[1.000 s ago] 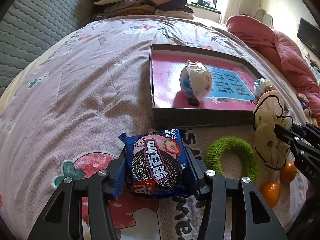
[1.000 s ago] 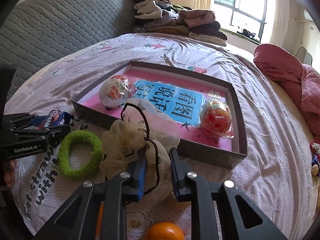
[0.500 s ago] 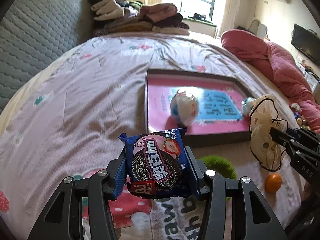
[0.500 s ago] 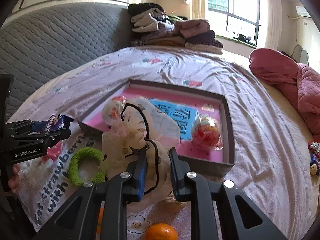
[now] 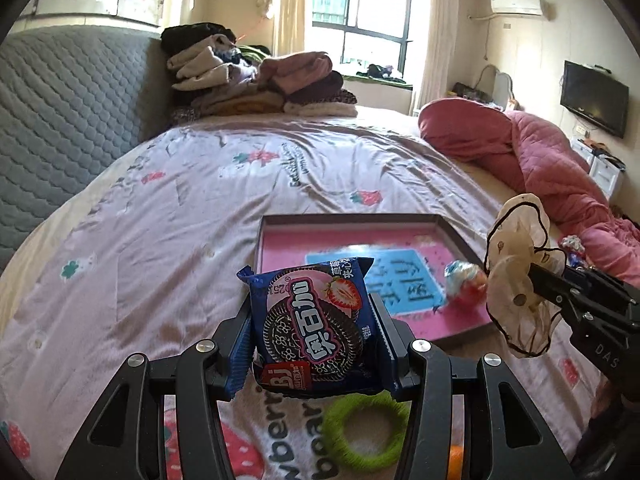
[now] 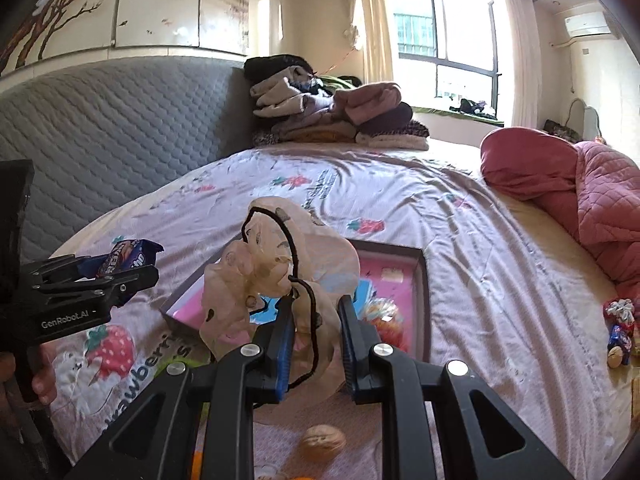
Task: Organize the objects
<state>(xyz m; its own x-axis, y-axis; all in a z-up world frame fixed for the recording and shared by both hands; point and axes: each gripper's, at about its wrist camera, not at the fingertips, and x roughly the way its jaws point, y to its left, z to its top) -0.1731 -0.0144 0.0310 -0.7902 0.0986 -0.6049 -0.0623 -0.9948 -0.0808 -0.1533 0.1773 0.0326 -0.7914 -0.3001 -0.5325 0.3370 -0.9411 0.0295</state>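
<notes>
My left gripper (image 5: 312,316) is shut on a blue strawberry cookie packet (image 5: 316,344), held upright in the air above the bedspread. It shows again at the left of the right wrist view, left gripper (image 6: 132,268) with the packet (image 6: 124,258). My right gripper (image 6: 314,320) is shut on a cream scrunchie with a black cord (image 6: 272,264), also lifted; in the left wrist view the right gripper (image 5: 534,276) carries the scrunchie (image 5: 516,276) at the right. Beyond both lies a dark-rimmed tray with a pink floor (image 5: 352,220), holding a wrapped ball (image 5: 466,286).
A green fuzzy ring (image 5: 364,436) and an orange fruit (image 5: 454,460) lie on the bedspread under my grippers, and a walnut (image 6: 323,442) too. Folded clothes (image 5: 260,84) are piled at the headboard. A pink quilt (image 5: 520,148) fills the right side. Small trinkets (image 6: 618,328) sit near the right edge.
Both grippers have risen off the bed with the packet and the scrunchie still held, and tilted up. The tray and green ring now sit lower in view.
</notes>
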